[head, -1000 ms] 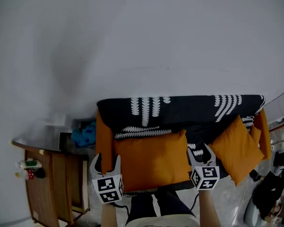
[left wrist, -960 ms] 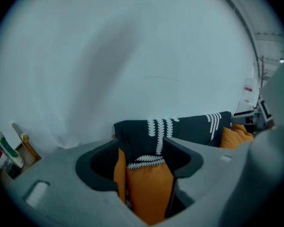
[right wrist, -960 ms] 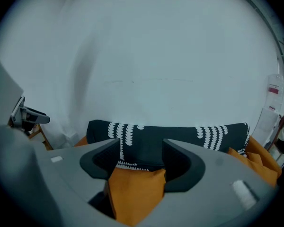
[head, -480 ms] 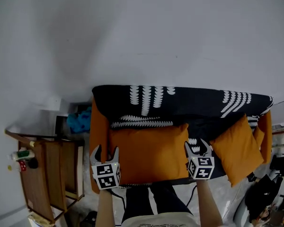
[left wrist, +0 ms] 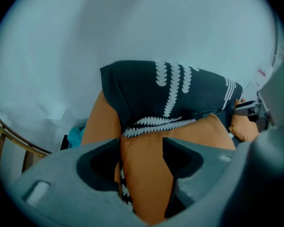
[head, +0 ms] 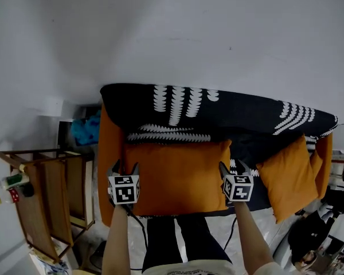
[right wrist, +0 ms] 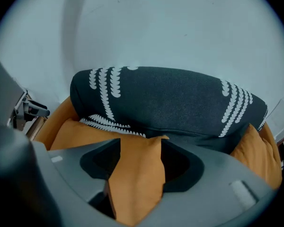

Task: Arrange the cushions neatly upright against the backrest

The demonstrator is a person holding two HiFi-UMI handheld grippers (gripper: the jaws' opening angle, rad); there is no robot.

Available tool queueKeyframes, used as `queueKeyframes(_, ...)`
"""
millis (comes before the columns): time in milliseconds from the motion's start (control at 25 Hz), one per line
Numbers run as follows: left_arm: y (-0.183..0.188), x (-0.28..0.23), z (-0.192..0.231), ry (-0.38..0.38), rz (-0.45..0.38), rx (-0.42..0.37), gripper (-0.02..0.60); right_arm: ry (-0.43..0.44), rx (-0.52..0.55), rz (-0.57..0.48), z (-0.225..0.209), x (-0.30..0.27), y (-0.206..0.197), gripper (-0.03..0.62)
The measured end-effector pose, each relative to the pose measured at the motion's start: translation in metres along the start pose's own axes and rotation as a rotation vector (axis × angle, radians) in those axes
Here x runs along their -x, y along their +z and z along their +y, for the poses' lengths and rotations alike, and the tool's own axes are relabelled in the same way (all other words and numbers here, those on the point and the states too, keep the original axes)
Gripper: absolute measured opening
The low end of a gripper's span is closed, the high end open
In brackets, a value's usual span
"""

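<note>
Two grippers pinch one large orange cushion (head: 175,176) at centre frame, just below the black-draped sofa backrest (head: 229,119). The left gripper (head: 125,166) is clamped on its left edge and the right gripper (head: 233,166) on its right. It looks soft, light and floppy, so holding near both upper corners should limit sagging.
</note>
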State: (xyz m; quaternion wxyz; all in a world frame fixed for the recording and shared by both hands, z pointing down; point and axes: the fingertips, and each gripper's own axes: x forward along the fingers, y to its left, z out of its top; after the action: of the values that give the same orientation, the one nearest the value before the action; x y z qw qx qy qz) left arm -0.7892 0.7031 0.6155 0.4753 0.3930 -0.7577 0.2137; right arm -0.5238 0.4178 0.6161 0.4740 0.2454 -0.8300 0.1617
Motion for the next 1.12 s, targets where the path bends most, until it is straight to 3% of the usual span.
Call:
queueKeyframes(240, -0.032, -0.049, 0.005, -0.018, 0.099, 0.061, 0.297, 0.021, 0.04, 0.081, -0.003, -0.045, -0.02, 0.278)
queueKeyframes(640, -0.062, -0.103, 0.018, -0.008, 0.22, 0.064, 0.296, 0.039, 0.105, 0.213, -0.011, -0.101, -0.044, 0.299)
queueKeyframes(800, -0.069, -0.117, 0.018, -0.017, 0.235, 0.078, 0.288, 0.077, 0.058, 0.235, -0.011, -0.113, -0.05, 0.304)
queueKeyframes(1120, -0.073, -0.125, 0.01, -0.049, 0.293, 0.082, 0.248, 0.127, -0.035, 0.291, -0.005, -0.119, -0.06, 0.247)
